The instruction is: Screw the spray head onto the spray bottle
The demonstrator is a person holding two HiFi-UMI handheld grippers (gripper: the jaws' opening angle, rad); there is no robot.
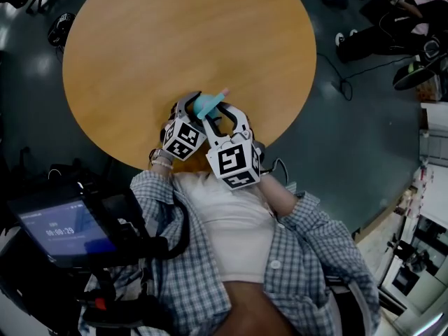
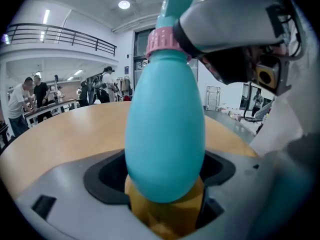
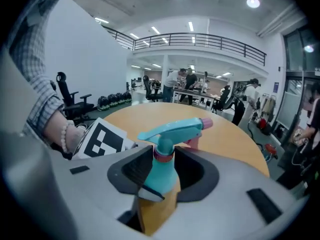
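A teal spray bottle (image 1: 208, 104) is held over the near edge of the round wooden table (image 1: 182, 40). My left gripper (image 1: 187, 105) is shut on its rounded body (image 2: 165, 134), which fills the left gripper view. The teal spray head (image 3: 175, 130) with a pink nozzle sits on the bottle's neck. My right gripper (image 1: 225, 115) comes in from the right, and its pads close on the pink collar (image 3: 163, 154) under the head. One right finger (image 2: 225, 24) presses against that collar (image 2: 161, 41). The left gripper's marker cube (image 3: 102, 139) shows beside the bottle.
Behind the bottle stretches the bare tabletop. A device with a lit screen (image 1: 66, 229) sits at my lower left. Cables and bags (image 1: 392, 19) lie on the floor at the far right. People stand at work tables (image 3: 192, 91) behind, with office chairs (image 3: 67, 101) on the left.
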